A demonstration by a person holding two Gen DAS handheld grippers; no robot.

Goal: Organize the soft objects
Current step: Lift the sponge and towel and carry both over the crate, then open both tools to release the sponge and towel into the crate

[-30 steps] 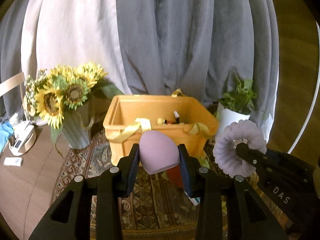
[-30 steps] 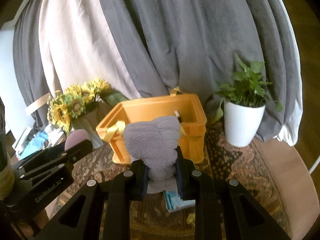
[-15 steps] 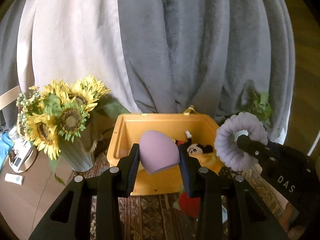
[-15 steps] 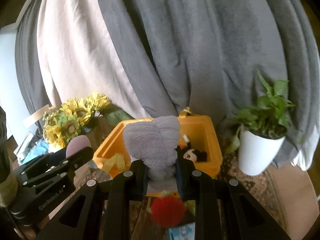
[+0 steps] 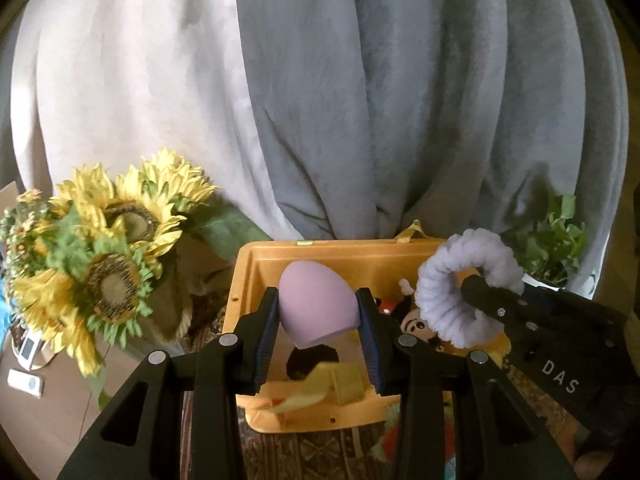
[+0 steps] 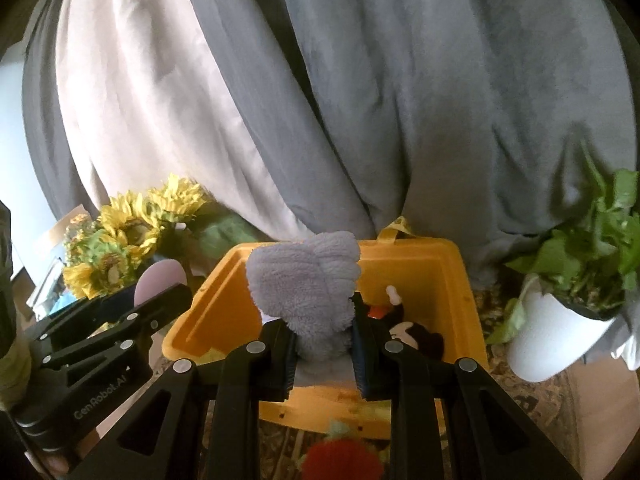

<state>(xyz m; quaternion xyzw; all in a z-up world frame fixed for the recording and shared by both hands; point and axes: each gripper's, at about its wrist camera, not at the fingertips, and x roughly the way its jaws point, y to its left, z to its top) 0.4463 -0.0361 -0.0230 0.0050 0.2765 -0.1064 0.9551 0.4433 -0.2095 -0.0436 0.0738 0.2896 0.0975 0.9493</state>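
Observation:
My left gripper (image 5: 318, 320) is shut on a lilac egg-shaped sponge (image 5: 314, 306) and holds it above the open orange bin (image 5: 256, 280). My right gripper (image 6: 322, 336) is shut on a fluffy grey-lilac scrunchie (image 6: 304, 280) and holds it above the same bin (image 6: 452, 280); the scrunchie also shows as a ring in the left wrist view (image 5: 460, 280). A mouse plush toy (image 6: 416, 334) lies inside the bin. The left gripper with the sponge (image 6: 160, 280) shows at the left of the right wrist view.
A vase of sunflowers (image 5: 104, 256) stands left of the bin. A white pot with a green plant (image 6: 560, 332) stands to its right. Grey and white curtains (image 5: 360, 100) hang behind. A red fuzzy ball (image 6: 340, 460) lies on the patterned rug in front of the bin.
Both grippers have moved forward and up with their objects, from in front of the bin to over its opening. The bin's inside and the plush toy have come into view.

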